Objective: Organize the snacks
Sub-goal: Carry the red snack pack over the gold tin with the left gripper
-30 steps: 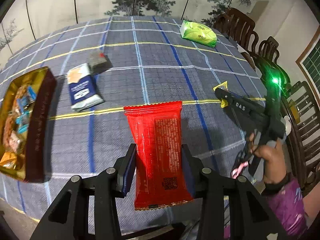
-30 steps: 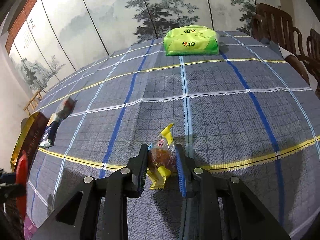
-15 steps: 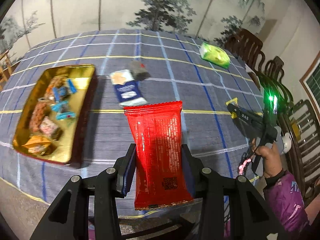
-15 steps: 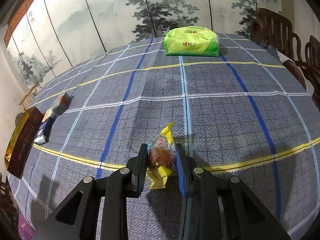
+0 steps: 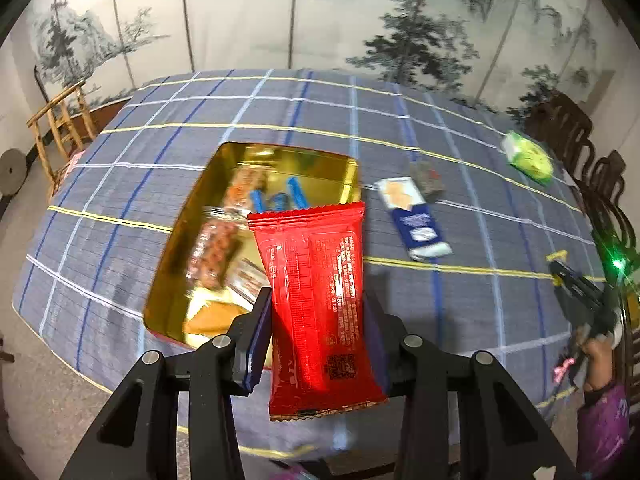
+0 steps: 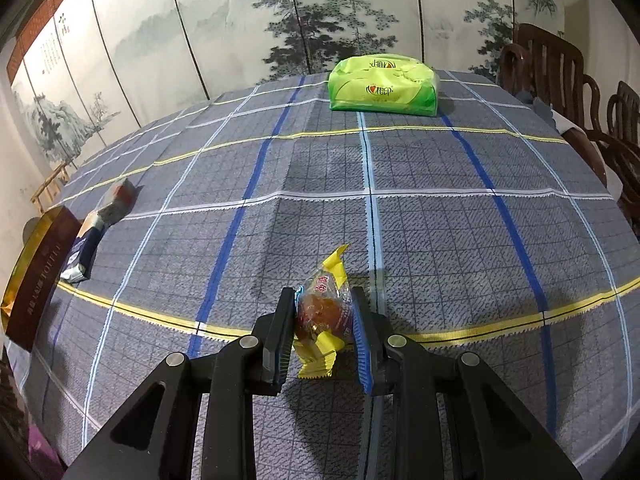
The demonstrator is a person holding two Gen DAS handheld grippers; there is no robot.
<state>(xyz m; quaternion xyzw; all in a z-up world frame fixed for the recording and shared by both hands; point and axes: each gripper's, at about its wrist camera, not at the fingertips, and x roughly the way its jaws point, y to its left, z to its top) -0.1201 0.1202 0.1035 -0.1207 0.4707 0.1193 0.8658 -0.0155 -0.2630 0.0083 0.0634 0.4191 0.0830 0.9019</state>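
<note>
Glossy red plastic wrapper (image 5: 318,300) (crinkled), shiny gold metal tin (image 5: 188,240), woven tablecloth (image 6: 440,232).

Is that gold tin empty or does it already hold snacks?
Partly filled: the gold tin holds several wrapped snacks, blurred, with bare gold floor between them.

Wall: pale screen panels (image 6: 248,28) painted with ink pines and misty hills, split by dark thin seams.
Table: blue-grey cloth (image 6: 440,240) checked with white, blue and yellow lines.
Right: dark carved wooden chairs (image 6: 560,68).
Far left: light wooden chair (image 5: 60,128).
Floor: plain grey-brown (image 5: 44,380).
</note>
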